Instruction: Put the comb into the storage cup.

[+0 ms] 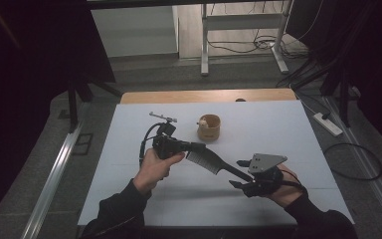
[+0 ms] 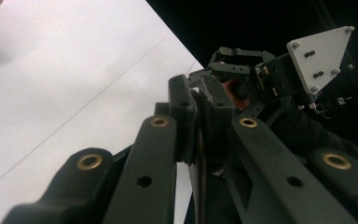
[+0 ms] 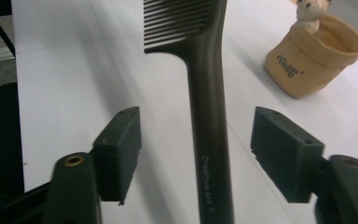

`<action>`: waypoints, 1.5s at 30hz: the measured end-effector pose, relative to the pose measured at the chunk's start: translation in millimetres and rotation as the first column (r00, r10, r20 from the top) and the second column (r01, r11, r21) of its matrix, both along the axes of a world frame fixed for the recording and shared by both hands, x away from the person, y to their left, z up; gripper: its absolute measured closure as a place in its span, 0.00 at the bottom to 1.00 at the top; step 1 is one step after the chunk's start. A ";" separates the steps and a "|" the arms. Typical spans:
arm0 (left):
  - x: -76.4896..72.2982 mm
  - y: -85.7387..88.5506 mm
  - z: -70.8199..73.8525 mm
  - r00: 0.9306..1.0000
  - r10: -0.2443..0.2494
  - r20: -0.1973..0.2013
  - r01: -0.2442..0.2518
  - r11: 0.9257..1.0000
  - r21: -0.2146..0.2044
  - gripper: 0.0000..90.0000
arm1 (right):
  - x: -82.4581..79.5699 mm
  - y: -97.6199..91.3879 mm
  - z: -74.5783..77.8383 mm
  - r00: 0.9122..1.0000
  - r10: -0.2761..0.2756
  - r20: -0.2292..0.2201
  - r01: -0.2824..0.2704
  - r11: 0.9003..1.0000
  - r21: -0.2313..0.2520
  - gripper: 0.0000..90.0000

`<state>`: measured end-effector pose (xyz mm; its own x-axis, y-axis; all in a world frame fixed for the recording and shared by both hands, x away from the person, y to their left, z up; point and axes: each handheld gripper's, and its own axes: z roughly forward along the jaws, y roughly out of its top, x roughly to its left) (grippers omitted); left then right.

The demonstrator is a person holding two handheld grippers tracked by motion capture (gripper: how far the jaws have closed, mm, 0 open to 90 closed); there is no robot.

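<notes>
White tabletop (image 1: 288,129): carrying a tan pouch (image 1: 209,128), well behind the work.
Comb (image 1: 214,165): hanging above it, bridging both tools.
Left tool (image 1: 195,146): pinching the toothed end firmly.
Right tool (image 3: 196,154): spread, handle untouched between; should be withdrawing straight.

The bench (image 1: 129,199) lies bare along its near edge and left side — wide room to pass. Behind the comb (image 1: 210,163), a tan pouch (image 1: 209,128) stands mid-bench; the comb itself bars the gap between both claws.
</notes>
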<state>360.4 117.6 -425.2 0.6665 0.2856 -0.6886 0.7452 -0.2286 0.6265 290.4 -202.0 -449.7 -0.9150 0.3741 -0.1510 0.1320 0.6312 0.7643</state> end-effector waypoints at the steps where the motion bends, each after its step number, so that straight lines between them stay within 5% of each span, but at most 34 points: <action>1: 0.0 0.2 0.4 1.000 -0.001 0.003 0.001 1.000 0.001 0.93 | 0.8 -0.3 0.0 1.000 0.000 -0.014 0.000 1.000 -0.002 0.34; 28: -0.5 13.5 9.1 0.995 0.043 0.095 -0.048 0.998 0.047 0.93 | 10.3 -12.9 -1.2 0.986 -0.072 -0.148 0.075 0.997 0.012 0.02; 45: 4.2 31.5 15.6 0.989 0.092 0.118 -0.100 0.993 0.061 0.93 | 9.4 -26.9 -4.0 0.972 -0.144 -0.188 0.143 0.990 -0.015 0.00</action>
<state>364.6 149.1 -409.6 0.7072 0.3948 -0.5865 0.6898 -0.2034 0.6948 299.8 -229.0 -453.7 -0.8638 0.5036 0.0180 0.3625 0.5961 0.7165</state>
